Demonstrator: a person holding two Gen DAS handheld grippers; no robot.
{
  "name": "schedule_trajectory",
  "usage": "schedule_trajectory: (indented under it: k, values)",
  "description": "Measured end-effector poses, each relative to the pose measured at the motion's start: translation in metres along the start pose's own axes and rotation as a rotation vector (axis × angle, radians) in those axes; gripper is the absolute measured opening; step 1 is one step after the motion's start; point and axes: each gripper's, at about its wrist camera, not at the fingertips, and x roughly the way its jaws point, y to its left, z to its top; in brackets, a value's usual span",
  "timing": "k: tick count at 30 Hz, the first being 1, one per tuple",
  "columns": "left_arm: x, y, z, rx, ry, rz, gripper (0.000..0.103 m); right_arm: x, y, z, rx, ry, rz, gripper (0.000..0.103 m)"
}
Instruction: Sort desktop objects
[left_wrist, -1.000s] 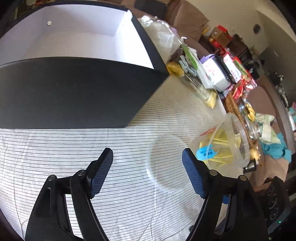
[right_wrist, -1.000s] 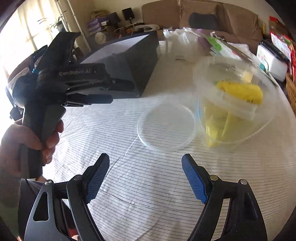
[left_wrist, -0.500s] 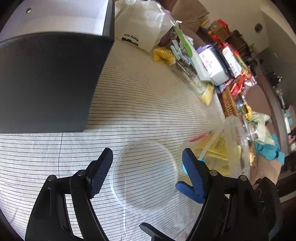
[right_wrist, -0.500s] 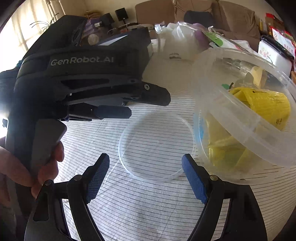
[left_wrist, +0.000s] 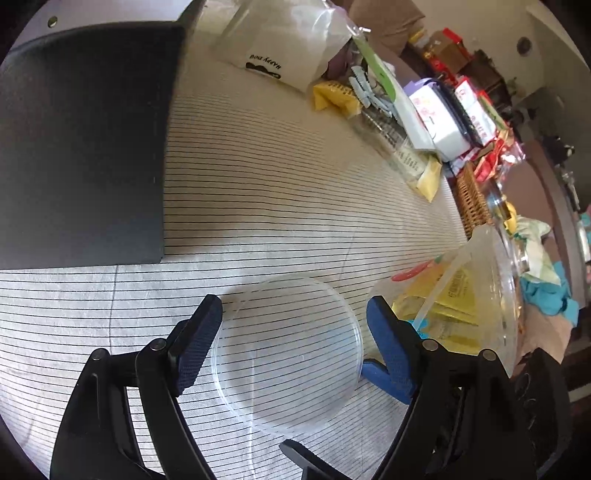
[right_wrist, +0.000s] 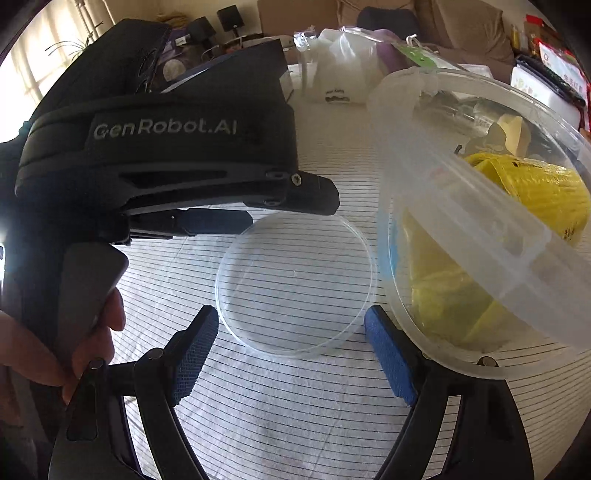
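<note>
I am working at a table (left_wrist: 258, 184) under striped cloth, a black box (left_wrist: 81, 140) filling the upper left of the left view. I am lowering both tilted grippers toward the clear lid (left_wrist: 288, 350) at lower centre, beside the tub (right_wrist: 480, 240). My left gripper (left_wrist: 293, 347) and right gripper (right_wrist: 291, 354) are both released, jaws just widening, straddling the lid untouched. Next I judge one must pinch its rim.
</note>
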Motion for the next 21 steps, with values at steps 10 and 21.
schedule_trajectory:
  k: [10,21]
  values:
    - [-0.031,0.033,-0.032,-0.045,0.105,-0.147,0.078,-0.016,0.003,-0.023,-0.017,0.026,0.159,0.088]
    - [-0.041,0.024,-0.04,-0.104,0.167,-0.447,0.078,-0.022,-0.002,-0.03,0.041,0.037,0.265,0.088]
